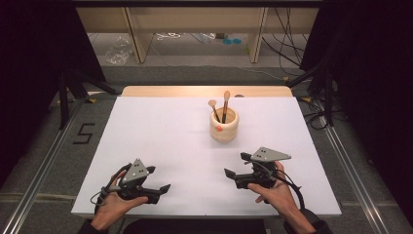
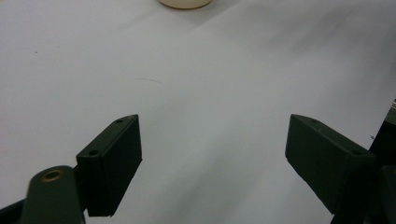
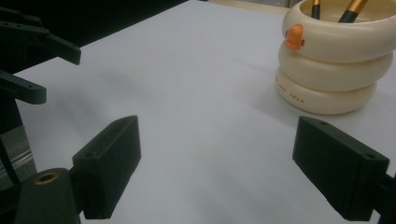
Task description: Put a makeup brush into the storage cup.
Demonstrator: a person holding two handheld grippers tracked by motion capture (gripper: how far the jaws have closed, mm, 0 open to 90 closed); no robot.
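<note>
In the right gripper view our right gripper (image 3: 215, 172) has its two black jaws spread wide with nothing between them, only bare white table (image 3: 196, 93) beneath. The same holds for our left gripper (image 2: 212, 163) in its own view: jaws well apart, holding nothing.

Moving outward, what we would reach for is the cream, ring-stacked ceramic pot with a small orange duck-bill mark (image 3: 329, 60). In the right gripper view it sits ahead of the jaws and off to their right side, near but not between them. In the high view the pot (image 1: 224, 126) stands upright toward the far middle of the table, beyond the right gripper (image 1: 238, 165) and slightly to its left, while the left gripper (image 1: 158, 179) lies well apart from it, near the front edge. We judge the right hand (image 1: 275, 190) to be the nearer one.

Two slender makeup brushes with dark and orange-gold handles (image 1: 220, 108) stand in the pot, heads up, leaning a little apart. Their long axes run nearly vertical, so we think a grasp would call for the jaws to come in above the pot's rim and close across a handle from the sides. The pot's base edge just shows at the top of the left gripper view (image 2: 186, 3).
</note>
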